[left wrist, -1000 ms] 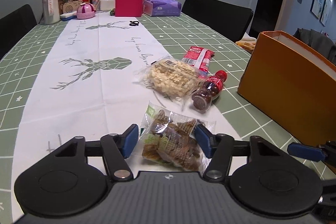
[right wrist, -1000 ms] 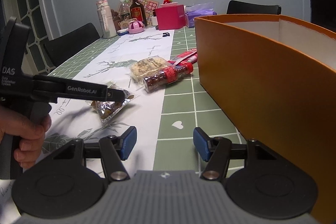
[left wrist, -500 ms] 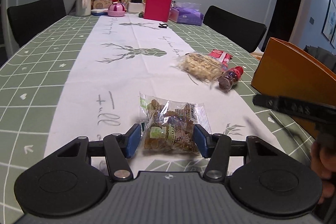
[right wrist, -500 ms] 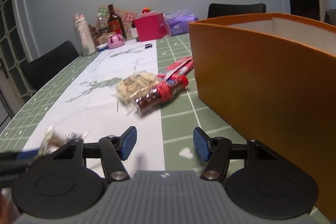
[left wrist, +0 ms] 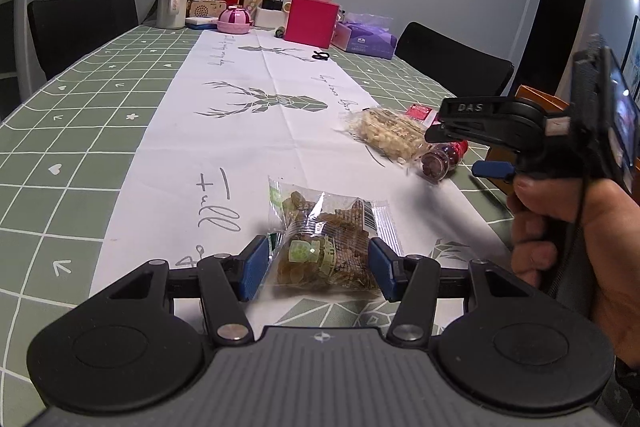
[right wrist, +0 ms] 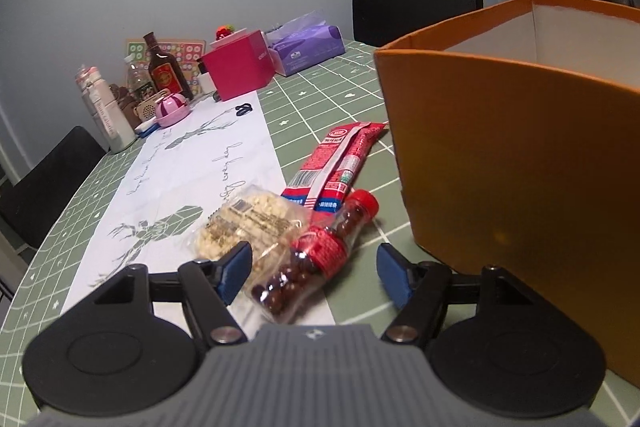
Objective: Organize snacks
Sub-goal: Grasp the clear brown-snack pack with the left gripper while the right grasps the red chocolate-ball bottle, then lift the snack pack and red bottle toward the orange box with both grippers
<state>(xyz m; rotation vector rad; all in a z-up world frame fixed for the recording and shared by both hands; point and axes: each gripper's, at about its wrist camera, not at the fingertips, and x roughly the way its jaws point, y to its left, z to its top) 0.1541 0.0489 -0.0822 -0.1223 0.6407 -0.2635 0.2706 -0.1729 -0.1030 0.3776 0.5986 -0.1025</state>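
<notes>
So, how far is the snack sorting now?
Nothing looks packed yet: what shows of the orange box is bare inside. In hand: the left gripper straddles the clear snack bag; the right gripper, whose fingers have just been opening, frames the candy bottle. Also left: the popcorn bag and the red packet.

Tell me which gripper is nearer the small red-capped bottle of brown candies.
Right. The right gripper straddles the bottle, jaws open; the left gripper sits farther back at the clear bag of brown snacks.
</notes>
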